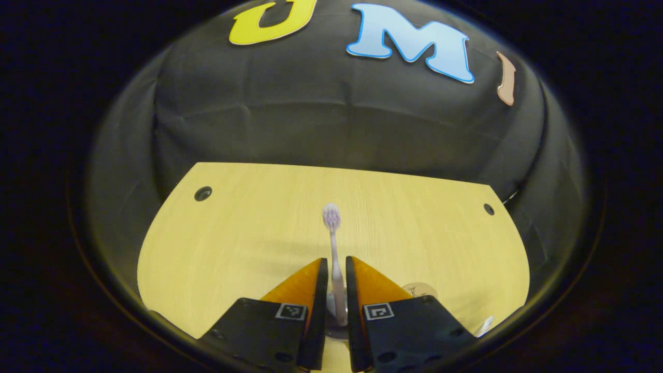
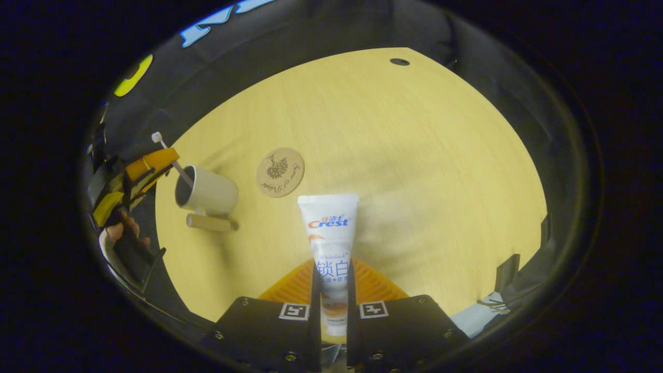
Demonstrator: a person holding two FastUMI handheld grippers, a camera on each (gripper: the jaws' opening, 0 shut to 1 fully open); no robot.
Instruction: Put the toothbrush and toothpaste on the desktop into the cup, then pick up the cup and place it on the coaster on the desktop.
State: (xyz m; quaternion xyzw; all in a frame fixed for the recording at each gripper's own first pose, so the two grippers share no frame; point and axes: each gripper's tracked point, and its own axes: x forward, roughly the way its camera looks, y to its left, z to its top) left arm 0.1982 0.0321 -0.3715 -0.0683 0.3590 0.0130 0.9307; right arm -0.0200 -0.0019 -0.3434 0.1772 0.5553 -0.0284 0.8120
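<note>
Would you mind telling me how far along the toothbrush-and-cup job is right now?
Nothing looks finished. In hand: the left gripper holds the toothbrush, its lower end at the cup mouth; the right gripper holds the toothpaste above the desktop. Left: release both inside, then move the cup onto the coaster.

Pale wooden tabletop (image 2: pixel 414 155) with dark round holes (image 1: pixel 203 194) near its corners.
</note>
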